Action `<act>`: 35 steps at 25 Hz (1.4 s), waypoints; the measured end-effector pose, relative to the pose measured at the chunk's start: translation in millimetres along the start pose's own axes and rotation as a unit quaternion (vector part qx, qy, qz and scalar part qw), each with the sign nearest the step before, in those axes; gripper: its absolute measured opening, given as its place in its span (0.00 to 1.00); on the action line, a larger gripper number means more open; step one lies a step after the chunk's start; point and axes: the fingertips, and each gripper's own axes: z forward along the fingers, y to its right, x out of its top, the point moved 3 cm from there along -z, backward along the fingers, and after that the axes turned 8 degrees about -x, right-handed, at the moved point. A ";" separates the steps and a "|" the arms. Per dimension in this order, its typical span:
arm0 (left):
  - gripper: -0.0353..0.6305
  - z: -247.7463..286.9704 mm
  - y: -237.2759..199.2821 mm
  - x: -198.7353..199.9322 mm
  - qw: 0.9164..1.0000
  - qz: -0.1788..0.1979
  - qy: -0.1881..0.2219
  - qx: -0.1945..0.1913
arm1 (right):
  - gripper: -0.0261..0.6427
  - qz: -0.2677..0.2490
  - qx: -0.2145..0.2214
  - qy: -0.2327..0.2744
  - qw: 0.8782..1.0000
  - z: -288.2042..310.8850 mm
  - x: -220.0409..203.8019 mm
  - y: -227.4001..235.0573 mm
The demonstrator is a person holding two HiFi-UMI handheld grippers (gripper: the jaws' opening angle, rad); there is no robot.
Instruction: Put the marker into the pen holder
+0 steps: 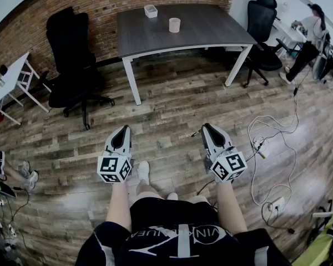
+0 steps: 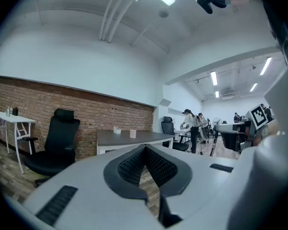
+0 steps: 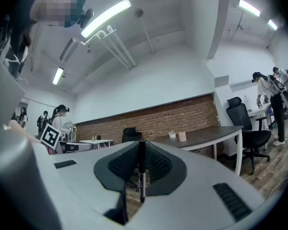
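A black marker point(image 3: 141, 171) stands upright between the pads of my right gripper point(image 3: 141, 146), which is shut on it. In the head view the right gripper point(image 1: 207, 128) is held low over the wood floor, and the marker point(image 1: 197, 132) pokes out at its tip. My left gripper point(image 1: 122, 132) hangs beside it at the same height. Its jaws point(image 2: 145, 150) meet at the tips with nothing between them. The pen holder, a pale cup point(image 1: 174, 25), stands on the dark table point(image 1: 211, 32) far ahead. The same cup point(image 3: 182, 136) shows small in the right gripper view.
A small white box point(image 1: 150, 11) sits on the table behind the cup. A black office chair point(image 1: 72, 65) stands left of the table, another point(image 1: 263, 32) to its right. White cables point(image 1: 266, 148) trail over the floor at right. People stand at desks far right.
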 end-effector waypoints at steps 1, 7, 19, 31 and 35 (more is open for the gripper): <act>0.07 1.5 -0.6 -0.5 1.000 0.000 0.000 0.000 | 0.11 0.000 0.001 0.000 1.000 0.6 -1.6 0.3; 0.07 9.2 4.2 -3.4 1.000 0.002 -0.001 0.001 | 0.11 0.000 0.000 0.001 1.000 -0.2 -6.7 10.5; 0.07 69.6 -25.0 -14.9 1.000 -0.010 -0.017 -0.002 | 0.11 0.019 -0.020 -0.006 1.000 47.4 -15.4 49.7; 0.07 176.9 -83.0 -7.4 0.999 -0.028 -0.025 -0.017 | 0.11 0.020 -0.035 -0.019 0.999 146.5 -5.8 98.8; 0.07 205.2 -102.2 -1.9 0.999 -0.027 -0.030 -0.026 | 0.11 0.033 -0.041 -0.022 0.998 179.7 -6.5 107.4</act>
